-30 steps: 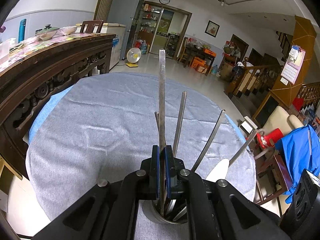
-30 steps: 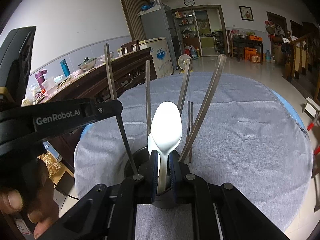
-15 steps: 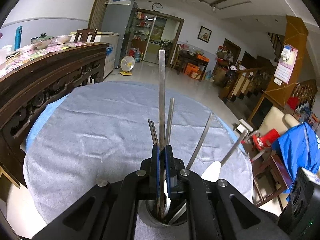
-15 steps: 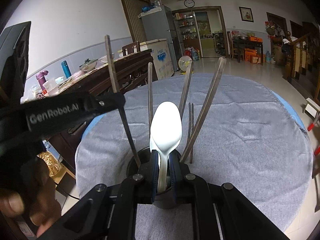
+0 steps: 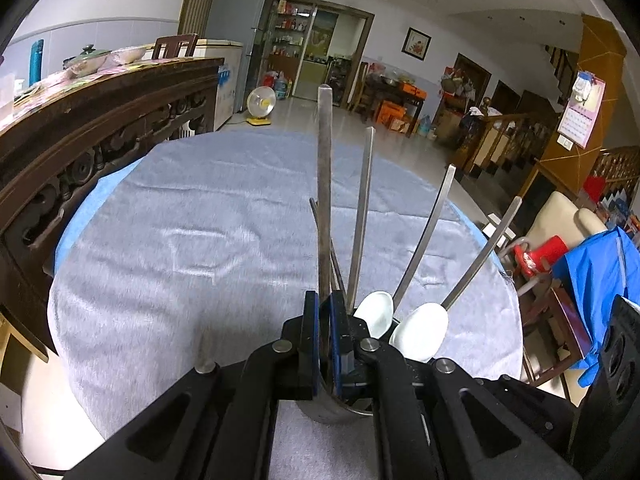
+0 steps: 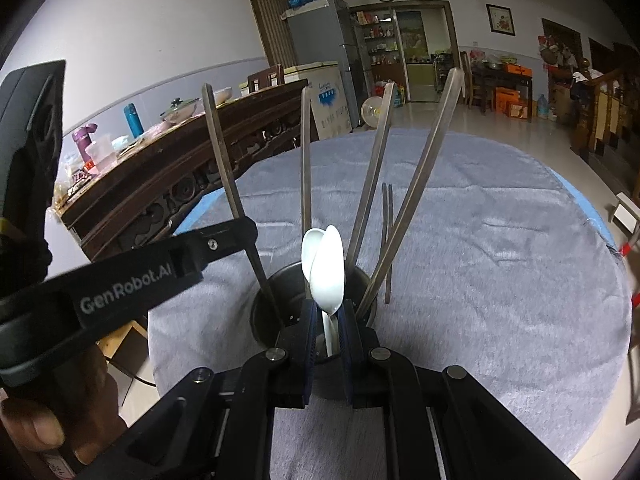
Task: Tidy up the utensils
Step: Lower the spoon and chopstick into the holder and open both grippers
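As both grippers stand over the same cup, findings run view by view.

Left wrist view, left gripper (image 5: 325,312): jaws clamped narrow on a flat metal handle (image 5: 324,184) that stands upright, its lower end inside the metal cup (image 5: 340,410).
Left wrist view, cup: set on the grey tablecloth (image 5: 180,248), close under the fingers, mostly hidden by them.
Left wrist view, cup contents: 3 more metal handles (image 5: 424,240) fan rightward; 2 white spoon bowls (image 5: 420,336) show at the rim; thin dark chopsticks (image 5: 334,256) lean behind the held handle.
Left wrist view, surroundings: carved dark wood sideboard (image 5: 100,132) left of the table.

Right wrist view, right gripper (image 6: 326,320): jaws pinched on the stem of a white ceramic spoon (image 6: 329,270), bowl upward, over the cup's mouth (image 6: 280,280).
Right wrist view, second white spoon (image 6: 309,246): just behind the held one, in the cup.
Right wrist view, left gripper: its black arm enters from the left, gripping the leftmost handle (image 6: 224,160).
Right wrist view, hand (image 6: 44,420): a person's fingers at lower left around that gripper's body.
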A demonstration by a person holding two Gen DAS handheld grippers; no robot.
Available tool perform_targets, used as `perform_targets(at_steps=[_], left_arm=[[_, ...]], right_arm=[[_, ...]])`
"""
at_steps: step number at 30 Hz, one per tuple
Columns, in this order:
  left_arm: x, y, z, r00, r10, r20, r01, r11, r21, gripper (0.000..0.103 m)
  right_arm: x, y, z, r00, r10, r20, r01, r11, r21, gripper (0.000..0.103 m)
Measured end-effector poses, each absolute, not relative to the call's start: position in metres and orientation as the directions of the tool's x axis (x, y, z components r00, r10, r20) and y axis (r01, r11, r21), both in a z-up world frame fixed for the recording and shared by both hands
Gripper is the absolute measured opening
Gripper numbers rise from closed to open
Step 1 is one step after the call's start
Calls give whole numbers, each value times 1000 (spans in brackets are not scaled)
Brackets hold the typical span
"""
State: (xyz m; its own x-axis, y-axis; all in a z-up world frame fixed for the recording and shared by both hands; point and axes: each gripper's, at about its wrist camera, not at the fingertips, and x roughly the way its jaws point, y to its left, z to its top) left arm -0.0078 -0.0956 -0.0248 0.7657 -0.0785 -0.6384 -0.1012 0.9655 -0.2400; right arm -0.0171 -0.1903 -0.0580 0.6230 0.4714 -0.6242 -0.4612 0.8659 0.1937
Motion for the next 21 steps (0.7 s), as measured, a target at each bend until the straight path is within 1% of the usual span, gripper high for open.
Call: perform_targets(at_steps=[12,13,15,17,19,20,21], left_arm=[[-12,-92,-19,749,-94,-656,-102,962,-254,7],[-12,-91,-18,749,-97,-656,-102,961,-258,10],[-14,-88,-15,752,-95,-653,-107,959,-263,20],[-17,-86,-11,761,-91,-643,-111,957,-267,40],[-20,-83,-7,772,-86,-630,-114,956,-270,46],[-22,-80,-4,778,-83,-623,-114,956,-270,47],[-24,-79,-2,780,-82,-620,-116,955,-272,47]], right_arm=[[-22,-194,-55,627,465,-625,-455,870,191,13],[-23,-195,-55,627,463,-626,-454,871,189,15],[-25,-197,-53,632,458,-626,-452,873,182,17],[-26,-199,-52,636,451,-626,-447,877,178,22],[-29,-202,-49,639,451,-623,-445,877,179,34],[-30,-203,-48,643,451,-620,-445,878,177,38],[-32,-205,-45,647,452,-614,-446,877,176,52]])
